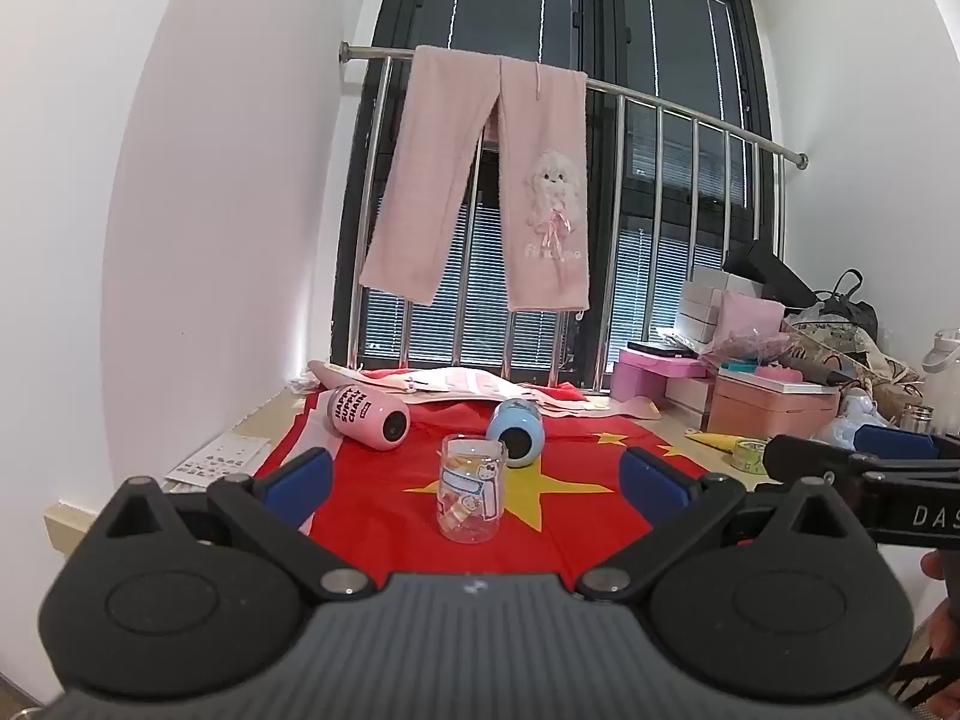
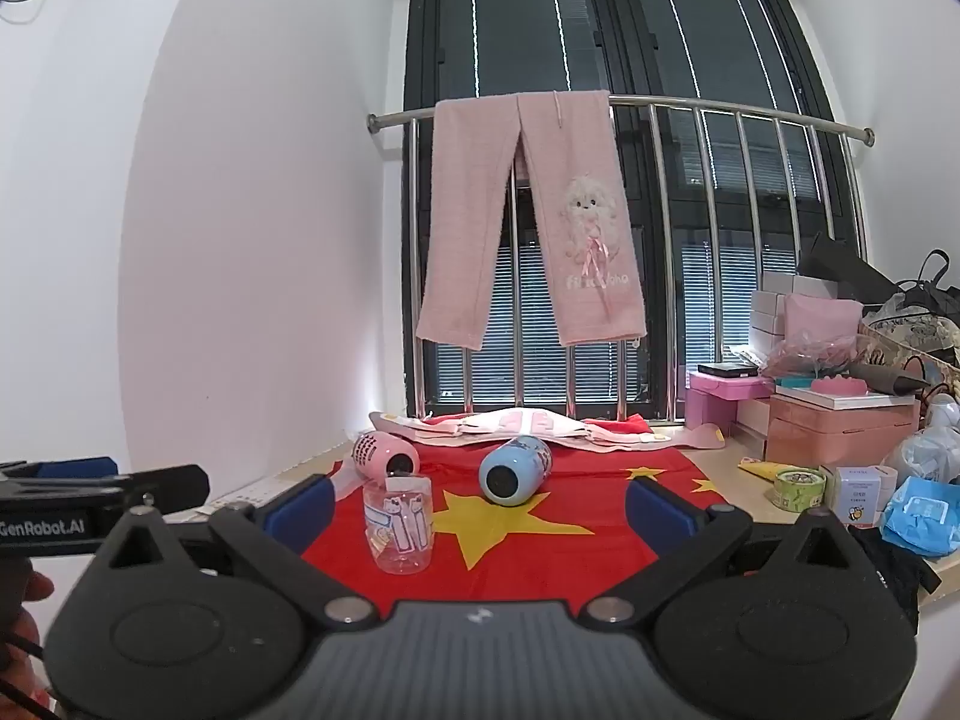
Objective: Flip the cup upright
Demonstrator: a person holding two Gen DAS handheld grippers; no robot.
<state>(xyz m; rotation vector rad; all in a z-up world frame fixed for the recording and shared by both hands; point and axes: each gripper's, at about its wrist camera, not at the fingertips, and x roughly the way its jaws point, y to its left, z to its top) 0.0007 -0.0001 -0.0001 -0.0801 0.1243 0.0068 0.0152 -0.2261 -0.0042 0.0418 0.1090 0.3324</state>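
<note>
A clear glass cup (image 1: 470,489) with cartoon stickers stands on a red flag cloth (image 1: 372,510), a short way ahead of my left gripper (image 1: 477,477), which is open and empty. Behind it a pink cup (image 1: 367,417) and a blue cup (image 1: 516,432) lie on their sides, open ends toward me. In the right wrist view the glass cup (image 2: 399,525) is left of centre, the pink cup (image 2: 385,453) and blue cup (image 2: 513,469) lie behind. My right gripper (image 2: 480,501) is open and empty, back from the cups.
Pink and white boxes (image 2: 834,420), tape roll (image 2: 798,487), blue packet (image 2: 915,513) and bags crowd the right side. A steel railing (image 2: 618,102) with pink trousers (image 2: 540,222) stands behind. White wall at left. Folded pink cloth (image 2: 522,423) lies behind the cups.
</note>
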